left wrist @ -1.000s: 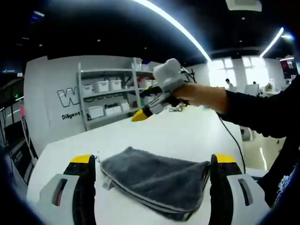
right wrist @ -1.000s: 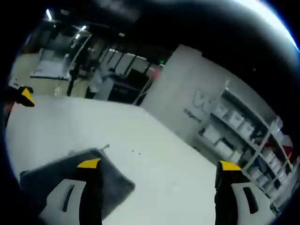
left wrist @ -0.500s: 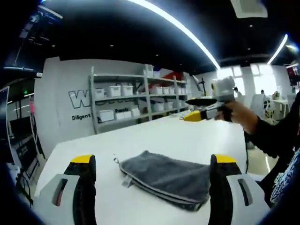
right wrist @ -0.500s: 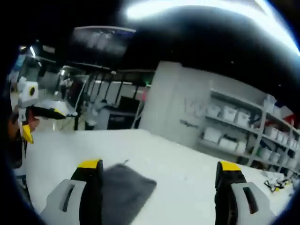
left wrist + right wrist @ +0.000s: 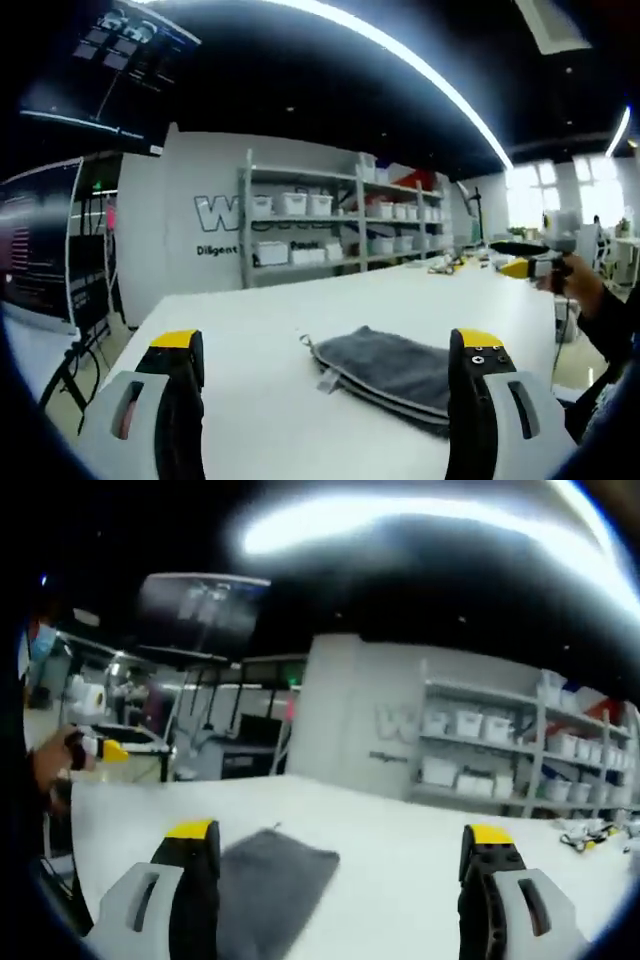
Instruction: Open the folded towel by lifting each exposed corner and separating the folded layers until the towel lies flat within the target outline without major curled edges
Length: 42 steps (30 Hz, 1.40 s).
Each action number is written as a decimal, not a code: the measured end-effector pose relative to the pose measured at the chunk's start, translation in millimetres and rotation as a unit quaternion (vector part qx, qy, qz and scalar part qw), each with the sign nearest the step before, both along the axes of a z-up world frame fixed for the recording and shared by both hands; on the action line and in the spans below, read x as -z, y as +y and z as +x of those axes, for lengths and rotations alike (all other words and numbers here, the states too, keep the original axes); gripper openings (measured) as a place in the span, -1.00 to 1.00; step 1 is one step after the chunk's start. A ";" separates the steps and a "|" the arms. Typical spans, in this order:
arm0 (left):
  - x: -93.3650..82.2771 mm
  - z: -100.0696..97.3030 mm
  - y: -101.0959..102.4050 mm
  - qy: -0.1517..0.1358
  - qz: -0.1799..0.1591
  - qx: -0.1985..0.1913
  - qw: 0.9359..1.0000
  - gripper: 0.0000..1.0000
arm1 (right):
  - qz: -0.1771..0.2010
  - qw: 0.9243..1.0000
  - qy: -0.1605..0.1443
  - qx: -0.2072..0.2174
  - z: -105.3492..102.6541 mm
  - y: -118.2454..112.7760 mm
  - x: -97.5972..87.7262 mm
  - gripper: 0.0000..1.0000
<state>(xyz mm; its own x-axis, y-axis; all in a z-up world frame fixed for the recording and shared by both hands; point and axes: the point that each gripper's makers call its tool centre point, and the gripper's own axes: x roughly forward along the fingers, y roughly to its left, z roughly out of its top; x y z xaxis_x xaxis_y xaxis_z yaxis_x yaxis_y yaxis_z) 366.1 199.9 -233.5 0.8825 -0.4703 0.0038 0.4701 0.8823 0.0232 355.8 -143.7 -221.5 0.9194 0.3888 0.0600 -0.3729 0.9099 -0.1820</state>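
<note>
A grey folded towel (image 5: 390,368) lies on the white table (image 5: 260,340), its layered edges facing me and a small tag at its left corner. My left gripper (image 5: 325,360) is open, held back from the towel with nothing between its jaws. In the right gripper view the same towel (image 5: 270,875) lies low left, partly behind the left jaw. My right gripper (image 5: 340,845) is open and empty, raised off the table. A hand holds the right gripper (image 5: 530,262) at the far right of the left gripper view. The left gripper (image 5: 100,748) shows at the left edge of the right gripper view.
White shelving (image 5: 320,225) with several bins stands against the back wall beyond the table. Small items (image 5: 450,265) lie at the table's far right end. A dark screen (image 5: 205,605) hangs overhead, with desks and equipment (image 5: 130,740) beyond the table's left side.
Both cameras have pulled back and swung, so the towel looks smaller and farther. The right gripper has moved off to the right, away from above the towel. The towel lies as before.
</note>
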 end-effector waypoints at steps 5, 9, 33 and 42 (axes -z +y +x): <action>10.1 17.1 -0.3 0.024 0.000 0.023 0.999 0.99 | -0.015 1.000 -0.006 0.002 -10.2 8.4 10.4 1.00; 22.1 27.2 -6.1 0.041 0.009 0.036 0.998 0.99 | -0.028 1.000 -0.002 0.002 -17.6 16.3 20.2 1.00; 36.4 9.3 -8.0 0.062 0.020 0.033 0.997 0.96 | -0.336 0.937 -0.069 -0.058 -56.6 74.1 106.7 1.00; 42.6 7.0 -12.9 0.067 0.018 0.034 0.997 0.94 | -0.414 0.906 -0.081 -0.018 -42.0 61.5 120.6 0.99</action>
